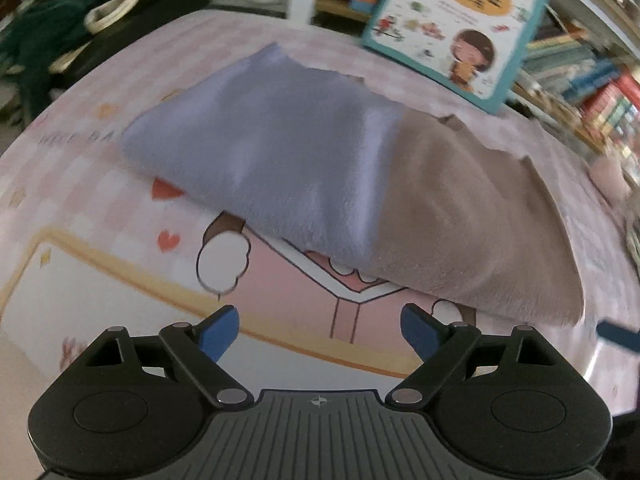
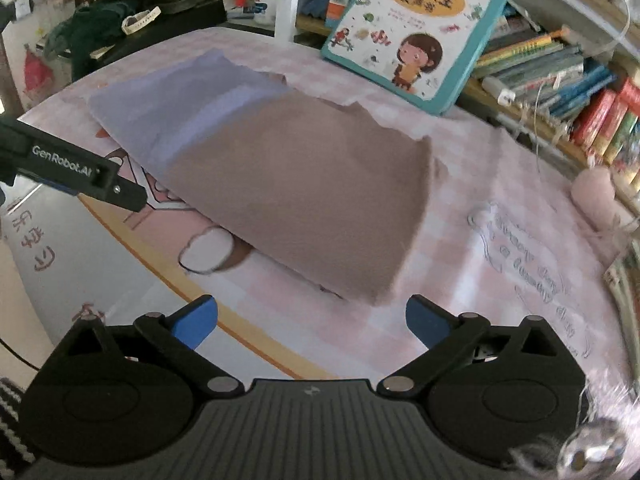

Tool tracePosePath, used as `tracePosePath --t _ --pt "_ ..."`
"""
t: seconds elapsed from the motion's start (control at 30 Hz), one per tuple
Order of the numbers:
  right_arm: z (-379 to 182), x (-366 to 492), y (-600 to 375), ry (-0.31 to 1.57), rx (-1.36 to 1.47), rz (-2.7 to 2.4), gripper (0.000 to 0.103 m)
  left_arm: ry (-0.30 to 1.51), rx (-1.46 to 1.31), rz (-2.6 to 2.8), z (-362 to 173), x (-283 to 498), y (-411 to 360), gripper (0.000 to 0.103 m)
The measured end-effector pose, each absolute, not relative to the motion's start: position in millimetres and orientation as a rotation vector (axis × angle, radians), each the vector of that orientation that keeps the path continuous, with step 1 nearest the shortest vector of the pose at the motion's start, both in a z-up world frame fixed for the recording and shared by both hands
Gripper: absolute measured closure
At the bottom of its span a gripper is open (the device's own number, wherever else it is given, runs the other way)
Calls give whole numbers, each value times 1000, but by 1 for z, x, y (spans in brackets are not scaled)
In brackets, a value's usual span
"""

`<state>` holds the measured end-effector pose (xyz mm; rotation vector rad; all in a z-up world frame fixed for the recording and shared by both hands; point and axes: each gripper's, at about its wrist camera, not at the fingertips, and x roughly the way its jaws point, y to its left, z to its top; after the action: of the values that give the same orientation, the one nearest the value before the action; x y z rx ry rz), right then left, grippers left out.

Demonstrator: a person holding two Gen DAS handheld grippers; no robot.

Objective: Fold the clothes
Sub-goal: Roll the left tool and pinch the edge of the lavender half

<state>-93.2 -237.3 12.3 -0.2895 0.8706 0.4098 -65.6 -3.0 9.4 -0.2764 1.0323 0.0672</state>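
Note:
A folded garment lies flat on the pink cartoon table mat [image 1: 120,208]. Its left part is lavender [image 1: 272,140] and its right part is tan [image 1: 472,216]. In the right wrist view the tan part [image 2: 312,196] fills the middle and the lavender part [image 2: 168,108] lies behind to the left. My left gripper [image 1: 319,326] is open and empty, just in front of the garment's near edge. My right gripper [image 2: 311,320] is open and empty, just short of the tan near corner. The left gripper's body [image 2: 80,176] shows at the left of the right wrist view.
A children's picture book [image 2: 412,28] leans against a shelf of books [image 2: 560,80] at the back right. Dark clothes and tape rolls [image 2: 132,20] lie at the back left. A pink roll [image 2: 596,196] and a cable sit at the right.

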Motion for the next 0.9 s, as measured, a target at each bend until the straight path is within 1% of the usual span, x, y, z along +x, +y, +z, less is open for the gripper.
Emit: tracePosePath --t 0.1,0.27,0.33,0.43,0.6,0.67,0.77,0.83,0.9 --pt "9 -93 -247 889 -268 447 1 1014 -379 99 14 -74 1 13" --pt "9 -98 -248 862 -299 497 1 958 -675 183 9 -72 40 13" --pt "12 -97 -251 843 -299 488 1 915 -830 233 2 -71 61 15" --pt "17 -95 -256 831 -278 465 1 842 -1017 294 -9 -68 85 15" --pt "16 -87 -258 855 -221 438 1 700 -1215 362 -23 -64 114 17" --pt "16 -86 -254 857 -217 436 1 661 -1273 374 -30 -59 123 21" --pt "17 -87 -245 854 -229 444 1 653 -1317 369 -39 -48 135 39" --pt "17 -87 -241 851 -240 447 1 659 -1309 376 -41 -39 139 56" --pt "17 -86 -237 848 -245 442 1 654 -1312 371 -44 -32 143 62"
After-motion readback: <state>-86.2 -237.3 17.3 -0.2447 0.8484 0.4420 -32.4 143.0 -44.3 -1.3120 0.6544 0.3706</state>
